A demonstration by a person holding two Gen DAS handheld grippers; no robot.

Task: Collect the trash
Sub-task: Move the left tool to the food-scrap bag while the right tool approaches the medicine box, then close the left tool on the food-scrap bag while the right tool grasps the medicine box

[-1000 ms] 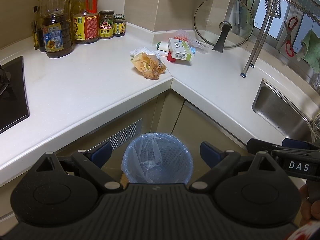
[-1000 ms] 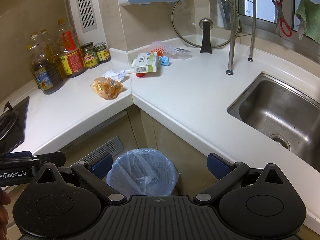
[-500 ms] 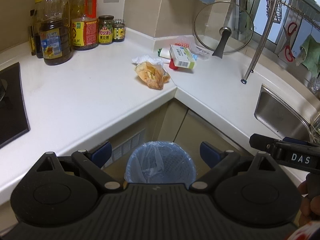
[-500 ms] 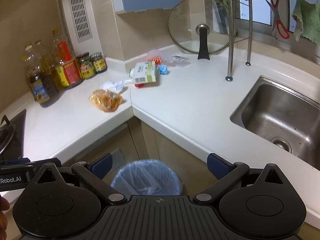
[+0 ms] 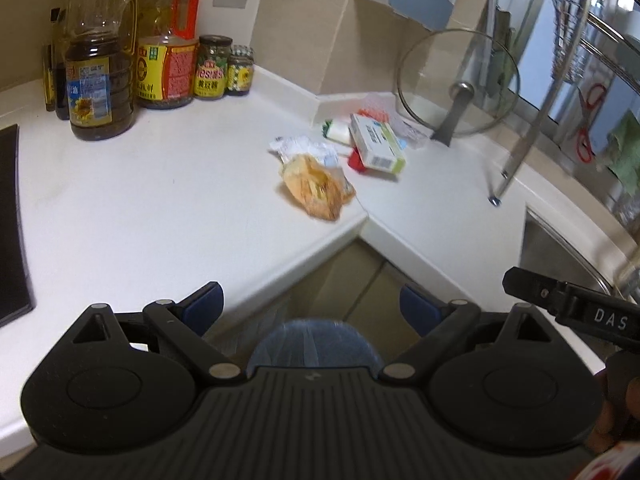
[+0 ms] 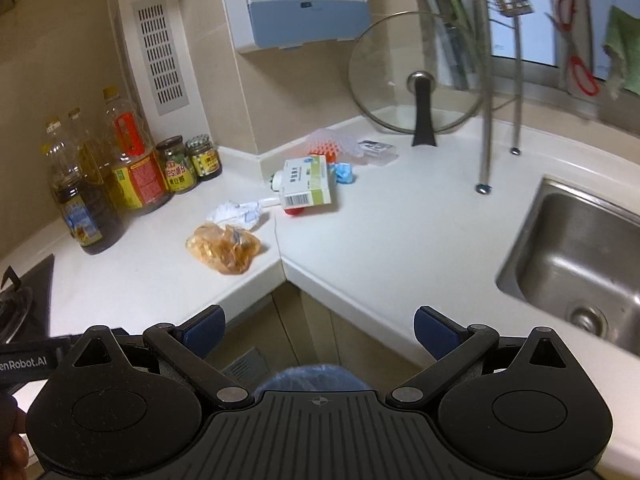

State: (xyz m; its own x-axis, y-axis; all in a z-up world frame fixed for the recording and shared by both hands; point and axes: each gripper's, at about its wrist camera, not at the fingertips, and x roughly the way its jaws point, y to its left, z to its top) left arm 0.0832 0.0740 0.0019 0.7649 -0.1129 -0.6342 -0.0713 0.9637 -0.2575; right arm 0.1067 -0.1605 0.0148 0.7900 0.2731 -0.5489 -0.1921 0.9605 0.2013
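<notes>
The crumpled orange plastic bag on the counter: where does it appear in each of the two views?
Left wrist: orange bag lies just above centre, at the counter's inner corner edge.
Right wrist: orange bag lies left of centre, at the same edge.
Shared landmark: the green-and-white box behind it.

Oil bottles (image 6: 136, 172): four. Jars (image 6: 176, 166): two. Glass lid (image 6: 416, 74): one. Carton (image 6: 306, 182): one. Orange bag (image 6: 224, 248): one. Crumpled tissue (image 6: 236, 213): one. Bin (image 5: 312, 340): one.
</notes>
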